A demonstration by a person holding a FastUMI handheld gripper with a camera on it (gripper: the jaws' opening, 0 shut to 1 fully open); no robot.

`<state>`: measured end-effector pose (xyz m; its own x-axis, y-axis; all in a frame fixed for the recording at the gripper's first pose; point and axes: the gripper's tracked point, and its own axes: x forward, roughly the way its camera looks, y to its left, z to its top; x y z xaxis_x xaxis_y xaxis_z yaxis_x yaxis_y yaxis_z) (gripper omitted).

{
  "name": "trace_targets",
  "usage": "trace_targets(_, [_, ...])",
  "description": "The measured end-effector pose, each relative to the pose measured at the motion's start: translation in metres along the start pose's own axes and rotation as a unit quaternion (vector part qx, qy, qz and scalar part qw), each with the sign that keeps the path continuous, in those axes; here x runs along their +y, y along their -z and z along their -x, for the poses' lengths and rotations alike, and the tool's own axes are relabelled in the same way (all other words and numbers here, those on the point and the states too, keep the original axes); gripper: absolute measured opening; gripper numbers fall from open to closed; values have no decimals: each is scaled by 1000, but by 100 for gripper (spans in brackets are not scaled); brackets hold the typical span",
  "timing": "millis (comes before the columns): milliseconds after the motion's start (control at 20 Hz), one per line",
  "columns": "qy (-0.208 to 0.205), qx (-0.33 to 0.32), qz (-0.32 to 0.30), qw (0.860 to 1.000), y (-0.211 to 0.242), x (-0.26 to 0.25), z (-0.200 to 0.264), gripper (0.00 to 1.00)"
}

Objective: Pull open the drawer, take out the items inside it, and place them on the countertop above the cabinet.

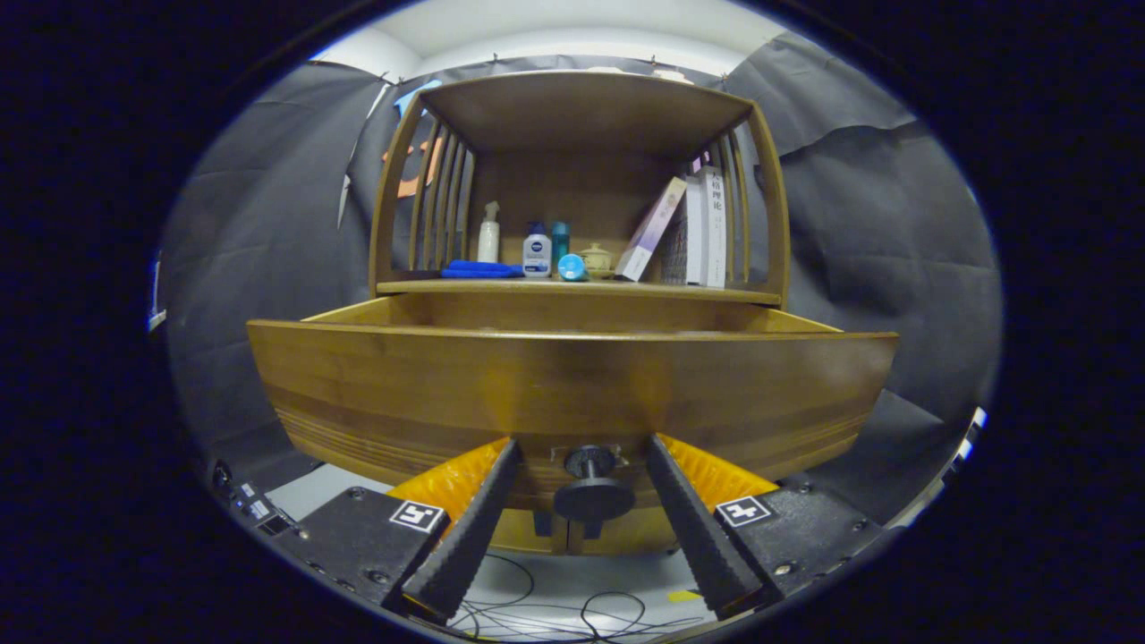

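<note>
The drawer [572, 385] is pulled out from the wooden cabinet [581, 179], its wide front panel right ahead of the gripper [581, 447]; its inside is hidden behind the panel's top edge, so I cannot tell what it holds. A dark round knob [590, 487] sticks out from the lower middle of the drawer front and sits between the two fingers [474, 528], which stand spread wide on either side of it, neither one touching it, nothing gripped. The fingertips reach close to the drawer front, one on each side of the knob. Above the drawer is the countertop [581, 289], an open shelf space with slatted sides and a roof board. On it, from the gripper's left side: a folded blue cloth [481, 268] lying flat, a white spray bottle [488, 234] standing behind it, a small white bottle with a blue cap [537, 253], a teal bottle [560, 240] just beside it, a blue round thing [572, 266] lying in front, and a small cream lidded pot [595, 259] near the back. To the right, a book [651, 230] leans tilted against several upright books [702, 228] by the right slats. Below the drawer, thin black cables [572, 608] loop over a pale floor [537, 581]. Dark cloth walls [259, 224] hang all around the cabinet.
</note>
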<state>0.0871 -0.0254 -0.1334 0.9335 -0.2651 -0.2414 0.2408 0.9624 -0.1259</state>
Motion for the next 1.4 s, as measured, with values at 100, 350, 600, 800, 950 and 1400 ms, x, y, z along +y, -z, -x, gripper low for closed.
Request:
trace_targets(100, [3, 6, 10, 1000, -5, 1, -15, 96])
trace_targets(350, [2, 18, 17, 1000, -17, 2, -54, 96])
trace_targets(600, [6, 27, 17, 999, -28, 5, -89, 96])
trace_targets(800, [16, 23, 39, 999, -33, 3, -113, 96])
trace_targets(950, [19, 19, 43, 999, -36, 4, -127, 97])
trace_targets(1400, [25, 23, 51, 998, -45, 5, -165, 96])
